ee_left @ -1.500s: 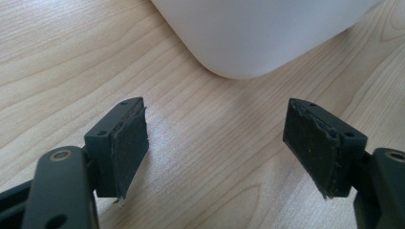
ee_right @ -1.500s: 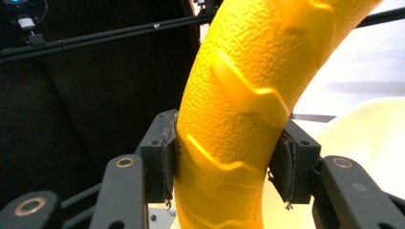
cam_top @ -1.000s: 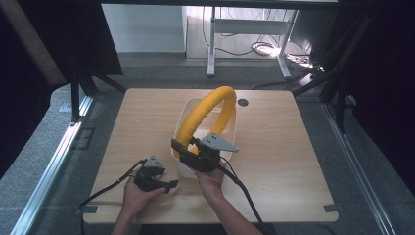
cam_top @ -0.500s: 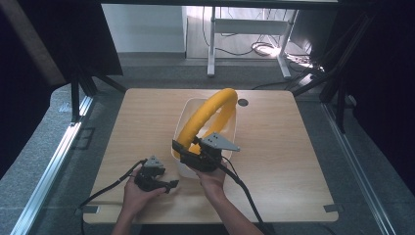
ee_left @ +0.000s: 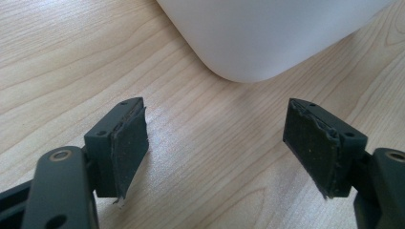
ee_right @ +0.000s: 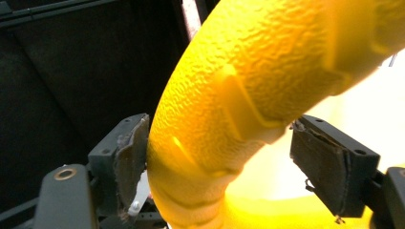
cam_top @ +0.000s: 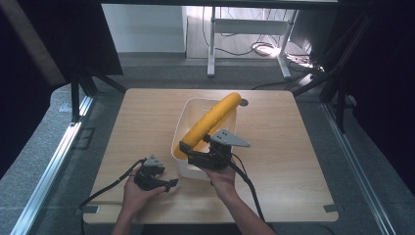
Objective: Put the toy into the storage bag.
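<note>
High view: I am holding the right tool (cam_top: 188, 151) at the near end of a long, curved yellow banana toy (cam_top: 211, 122), which is lying slantwise in a white plastic bin (cam_top: 179, 139) at the middle of the table (cam_top: 293, 147). Its far tip is poking over the bin's far rim; its near end is resting at the near-left corner.

Right gripper view: the jaws are spread around the thick near end of the banana toy (ee_right: 248, 95). The left pad is touching its pebbled skin; the right pad is standing just apart from it. So I am judging this as jaws set around the toy, not yet clamped.

Left gripper view: the left tool (ee_left: 215, 148) is spread wide and holding nothing, pads over bare table (ee_left: 71, 62), with the rounded corner of the bin (ee_left: 267, 33) just ahead. In the high view it (cam_top: 169, 183) is resting low on the table, near the bin's near-left corner.

Note on doing the step well: I would be centring the toy between the pads before closing, as contact is one-sided now. The skin looks soft, so I am expecting a gentle squeeze to suffice. The left tool is well placed to steady the bin if it slides.

Writing: I am finding no brand, label or lettering on toy, bin or tools.
</note>
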Demonstrator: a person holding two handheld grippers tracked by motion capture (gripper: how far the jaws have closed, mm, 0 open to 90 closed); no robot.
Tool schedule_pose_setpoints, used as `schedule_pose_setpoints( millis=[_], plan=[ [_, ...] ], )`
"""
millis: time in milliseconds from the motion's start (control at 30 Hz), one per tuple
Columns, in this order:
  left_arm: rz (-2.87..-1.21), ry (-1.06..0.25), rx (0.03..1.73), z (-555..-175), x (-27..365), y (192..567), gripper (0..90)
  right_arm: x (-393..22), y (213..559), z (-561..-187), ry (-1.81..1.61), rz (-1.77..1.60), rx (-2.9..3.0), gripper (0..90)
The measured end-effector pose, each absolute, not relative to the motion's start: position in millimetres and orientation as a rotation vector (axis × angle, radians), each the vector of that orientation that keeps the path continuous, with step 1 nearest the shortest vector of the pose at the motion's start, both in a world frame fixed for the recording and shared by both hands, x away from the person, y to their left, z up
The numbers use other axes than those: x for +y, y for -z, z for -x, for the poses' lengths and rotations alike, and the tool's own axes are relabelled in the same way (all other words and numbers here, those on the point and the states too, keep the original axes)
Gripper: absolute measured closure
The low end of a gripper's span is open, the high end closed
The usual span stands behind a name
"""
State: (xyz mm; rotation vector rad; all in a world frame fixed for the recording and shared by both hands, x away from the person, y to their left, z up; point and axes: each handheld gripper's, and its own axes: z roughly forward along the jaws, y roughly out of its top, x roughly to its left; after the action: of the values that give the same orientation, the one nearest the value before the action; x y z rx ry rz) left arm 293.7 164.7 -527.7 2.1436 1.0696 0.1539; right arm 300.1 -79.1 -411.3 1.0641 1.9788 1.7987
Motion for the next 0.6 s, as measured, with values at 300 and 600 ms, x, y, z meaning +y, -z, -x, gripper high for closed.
schedule_pose_setpoints(
  millis=[300, 600],
  plan=[
    [-2.134, -0.161, 1.06, -292, 167, 525, 23.5, -99, 410, -288, -1.783, -1.056, 1.989, 20.8],
    [-2.136, -0.162, 1.063, -291, 167, 524, 23.4, -129, 412, -277, -1.792, -1.026, 1.976, 23.0]
  ],
)
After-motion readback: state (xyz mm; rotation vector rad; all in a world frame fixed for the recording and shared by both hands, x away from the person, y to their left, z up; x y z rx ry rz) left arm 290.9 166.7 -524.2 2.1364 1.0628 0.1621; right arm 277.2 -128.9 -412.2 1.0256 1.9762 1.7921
